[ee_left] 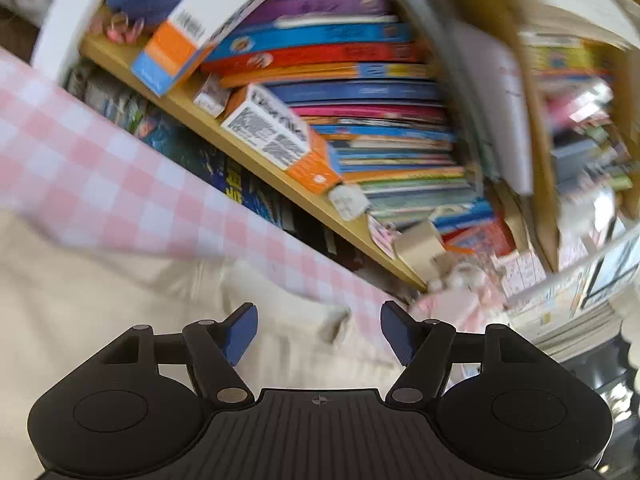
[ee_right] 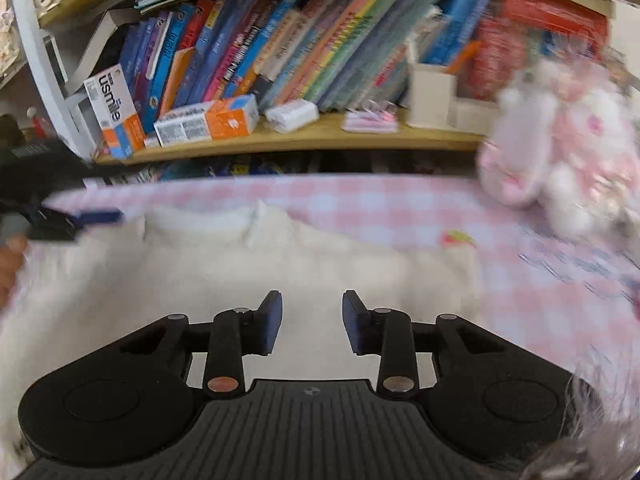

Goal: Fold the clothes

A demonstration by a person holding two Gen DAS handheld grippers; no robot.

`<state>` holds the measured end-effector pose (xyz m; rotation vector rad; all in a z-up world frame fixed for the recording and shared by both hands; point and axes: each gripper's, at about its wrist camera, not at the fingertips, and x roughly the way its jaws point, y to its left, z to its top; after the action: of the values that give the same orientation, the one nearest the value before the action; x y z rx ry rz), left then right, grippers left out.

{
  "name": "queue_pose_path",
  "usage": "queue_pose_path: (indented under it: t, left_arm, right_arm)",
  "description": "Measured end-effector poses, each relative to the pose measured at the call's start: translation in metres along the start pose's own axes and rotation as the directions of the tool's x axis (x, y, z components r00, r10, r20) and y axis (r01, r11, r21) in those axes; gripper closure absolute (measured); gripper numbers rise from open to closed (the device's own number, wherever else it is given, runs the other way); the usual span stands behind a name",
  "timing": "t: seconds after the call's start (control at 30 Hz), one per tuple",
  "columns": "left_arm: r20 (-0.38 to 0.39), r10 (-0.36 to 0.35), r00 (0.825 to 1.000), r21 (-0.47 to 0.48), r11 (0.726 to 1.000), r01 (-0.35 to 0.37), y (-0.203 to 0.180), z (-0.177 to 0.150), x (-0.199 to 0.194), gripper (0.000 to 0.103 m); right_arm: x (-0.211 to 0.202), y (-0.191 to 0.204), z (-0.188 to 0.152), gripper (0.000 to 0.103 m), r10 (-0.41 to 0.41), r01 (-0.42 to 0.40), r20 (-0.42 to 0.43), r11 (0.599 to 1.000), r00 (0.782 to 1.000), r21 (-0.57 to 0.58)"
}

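Cream garment spread on pink-checked desk, near back edge.
Left gripper and right gripper agape, empty; risk: bunched cloth, nudged plush toy.

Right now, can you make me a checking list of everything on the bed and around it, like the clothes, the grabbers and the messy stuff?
Surface: pink-and-white checked cloth, mostly covered.
Job's things: cream garment lying spread out, not yet folded; blurred.
Clutter: pink-and-white plush toy on the cloth at the right.
Grippers: left gripper open, nothing between its fingers; right gripper open over the garment, nothing held.
Cables: nothing seen.
Surroundings: wooden shelf behind, packed with books, orange-and-white boxes and a white holder.
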<state>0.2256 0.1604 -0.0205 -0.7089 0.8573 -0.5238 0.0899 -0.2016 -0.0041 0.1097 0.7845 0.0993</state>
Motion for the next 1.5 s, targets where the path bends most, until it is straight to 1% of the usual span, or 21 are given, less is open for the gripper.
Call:
queue_pose_path:
  t: [0.07,0.2,0.3,0.37,0.43,0.57,0.6,0.63,0.7,0.77,0.87,0.97,1.13,1.3,1.4,1.5]
  left_arm:
    - [0.017,0.044,0.999,0.035,0.998,-0.044,-0.01,-0.027,-0.022,0.027]
    - [0.055,0.132,0.99,0.103,0.985,-0.137,-0.03,-0.082,-0.065,0.027]
    - [0.048,0.227,0.973,0.117,0.966,-0.231,-0.042,-0.134,-0.081,0.027]
    - [0.066,0.301,0.951,0.138,0.941,-0.307,-0.05,-0.165,-0.088,0.027]
    - [0.077,0.332,0.94,0.125,0.932,-0.339,-0.055,-0.185,-0.092,0.027]
    - [0.097,0.388,0.917,0.094,0.913,-0.396,-0.064,-0.224,-0.101,0.026]
    - [0.102,0.402,0.91,0.085,0.908,-0.41,-0.067,-0.234,-0.103,0.026]
    - [0.105,0.407,0.907,0.079,0.906,-0.416,-0.069,-0.241,-0.105,0.025]
    - [0.124,0.418,0.9,0.081,0.9,-0.429,-0.076,-0.255,-0.109,0.021]
    - [0.138,0.437,0.889,0.09,0.888,-0.451,-0.087,-0.265,-0.112,0.016]
    - [0.146,0.466,0.873,0.107,0.87,-0.482,-0.099,-0.275,-0.113,0.014]
    - [0.134,0.484,0.865,0.093,0.863,-0.497,-0.103,-0.281,-0.113,0.014]
    - [0.129,0.499,0.857,0.065,0.858,-0.509,-0.107,-0.287,-0.111,0.014]
    - [0.105,0.5,0.859,0.048,0.861,-0.507,-0.105,-0.288,-0.108,0.014]
    - [0.085,0.497,0.864,0.043,0.864,-0.501,-0.103,-0.289,-0.107,0.014]
    - [0.075,0.487,0.87,0.035,0.871,-0.49,-0.102,-0.289,-0.107,0.014]
  right_arm:
    - [-0.016,-0.016,-0.019,0.071,-0.016,0.016,-0.017,1.0,1.0,0.005]
    - [-0.042,-0.04,-0.054,0.065,-0.03,0.033,-0.054,0.999,0.998,0.038]
    - [-0.059,-0.054,-0.076,0.063,-0.021,0.026,-0.072,0.997,0.997,0.072]
    - [-0.07,-0.063,-0.089,0.061,-0.011,0.019,-0.079,0.995,0.997,0.098]
    - [-0.08,-0.071,-0.101,0.059,0.006,0.005,-0.087,0.991,0.996,0.133]
    - [-0.089,-0.081,-0.121,0.058,0.066,-0.038,-0.12,0.975,0.991,0.221]
    - [-0.09,-0.081,-0.124,0.058,0.08,-0.05,-0.127,0.973,0.989,0.227]
    - [-0.09,-0.081,-0.127,0.058,0.095,-0.062,-0.134,0.971,0.986,0.231]
    - [-0.091,-0.08,-0.129,0.057,0.102,-0.072,-0.127,0.972,0.987,0.224]
    - [-0.092,-0.081,-0.131,0.056,0.107,-0.077,-0.122,0.971,0.987,0.226]
    - [-0.098,-0.086,-0.134,0.056,0.108,-0.079,-0.108,0.967,0.988,0.244]
    - [-0.104,-0.095,-0.139,0.056,0.1,-0.071,-0.099,0.963,0.99,0.261]
    - [-0.108,-0.105,-0.144,0.056,0.101,-0.068,-0.103,0.957,0.99,0.284]
    - [-0.111,-0.107,-0.146,0.056,0.11,-0.077,-0.098,0.953,0.989,0.294]
    - [-0.108,-0.106,-0.144,0.059,0.127,-0.092,-0.1,0.951,0.987,0.296]
    - [-0.103,-0.1,-0.14,0.064,0.121,-0.089,-0.103,0.957,0.987,0.275]
